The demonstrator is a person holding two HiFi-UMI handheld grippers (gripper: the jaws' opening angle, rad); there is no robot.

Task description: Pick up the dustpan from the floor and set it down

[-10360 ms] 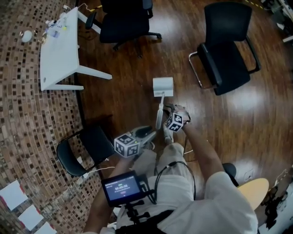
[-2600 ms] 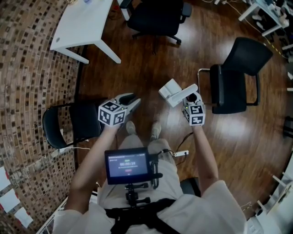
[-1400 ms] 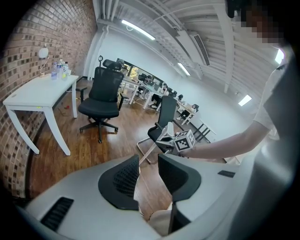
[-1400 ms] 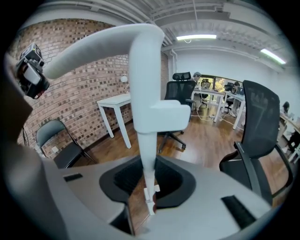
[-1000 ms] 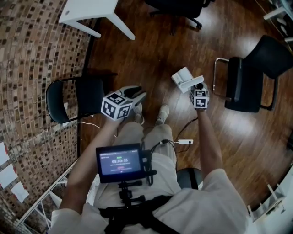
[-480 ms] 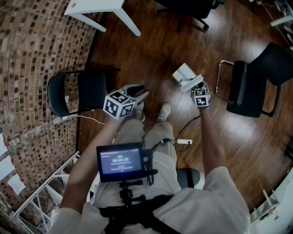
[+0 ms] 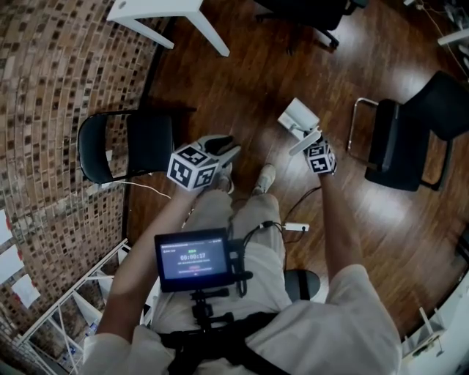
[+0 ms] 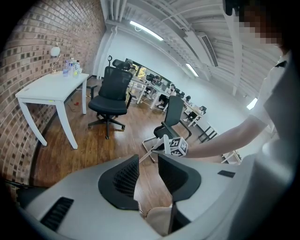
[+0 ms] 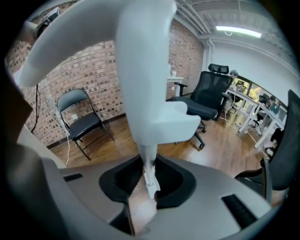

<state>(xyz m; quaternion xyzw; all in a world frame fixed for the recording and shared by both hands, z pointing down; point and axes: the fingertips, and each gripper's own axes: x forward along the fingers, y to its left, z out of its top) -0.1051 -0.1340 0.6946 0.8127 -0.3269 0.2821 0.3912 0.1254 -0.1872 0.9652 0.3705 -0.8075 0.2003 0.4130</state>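
The white dustpan (image 7: 297, 116) hangs above the wooden floor, held by its thin handle. My right gripper (image 7: 311, 143) is shut on that handle, and the pan points up and away from the person. In the right gripper view the dustpan (image 9: 149, 79) fills the middle, its stem pinched between the black pads at my right gripper (image 9: 149, 177). My left gripper (image 7: 223, 149) hovers over the person's left shoe, apart from the pan. In the left gripper view my left gripper (image 8: 148, 164) stands open with only floor in the gap; the dustpan (image 8: 153, 146) shows beyond it.
A black folding chair (image 7: 129, 143) stands at the left by the brick wall. A black cantilever chair (image 7: 410, 133) is at the right, close to the pan. A white table (image 7: 157, 9) and an office chair (image 7: 306, 10) are at the back. A cable with a plug strip (image 7: 292, 227) lies by the feet.
My right gripper has rolled and sunk a little with the dustpan still in it. The left gripper has stayed where it was.
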